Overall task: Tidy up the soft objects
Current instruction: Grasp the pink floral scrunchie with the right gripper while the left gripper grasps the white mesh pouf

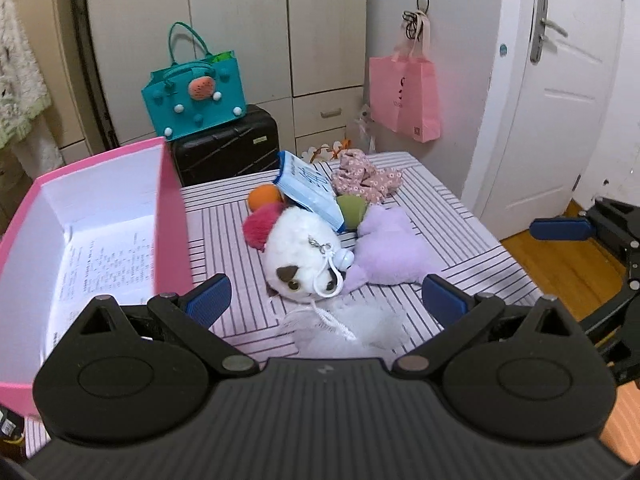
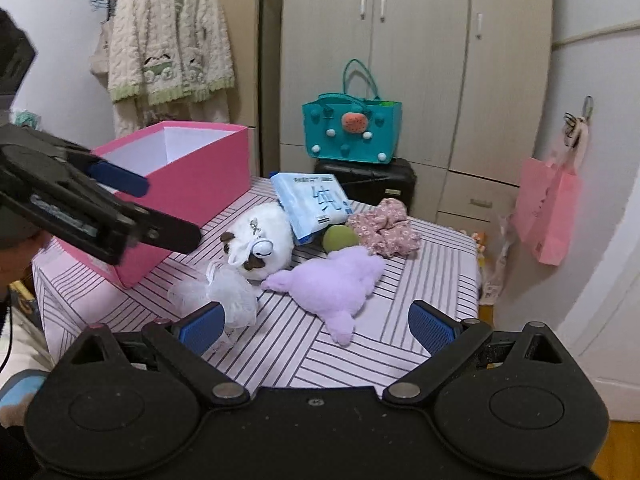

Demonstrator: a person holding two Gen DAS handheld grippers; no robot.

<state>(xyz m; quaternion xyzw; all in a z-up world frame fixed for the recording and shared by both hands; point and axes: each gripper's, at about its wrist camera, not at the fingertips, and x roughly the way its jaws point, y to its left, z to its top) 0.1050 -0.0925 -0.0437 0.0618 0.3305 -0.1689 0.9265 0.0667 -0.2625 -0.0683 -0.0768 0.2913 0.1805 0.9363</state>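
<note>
The left claw (image 1: 325,298) hovered low over the near part of the striped desk (image 1: 224,240), its blue-padded fingers (image 1: 208,300) spread wide with nothing between them. It pointed straight at the white plush toy (image 1: 298,248), with a white mesh puff (image 1: 352,328) lying just under its fingers on the near side of that toy. The right claw (image 2: 316,322) was likewise wide open and empty, held level at the desk's near edge and aimed toward the same pile; in the left wrist view it showed only at the far right edge, well away from the white plush toy and off past the desk's side.

Taking the white plush toy as the landmark: the purple plush (image 2: 332,280) lay touching it on the right; a light blue tissue pack (image 2: 312,204) leaned on its far side (printed with a large character); a green ball (image 2: 340,238) sat just behind, between the tissue pack and the floral fabric piece (image 2: 384,226). An orange ball (image 1: 262,196) and a magenta pompom (image 1: 262,226) rested against its far left. The pink box (image 2: 192,176), open-topped with a white inside, stood to its left on the desk, near but apart.
</note>
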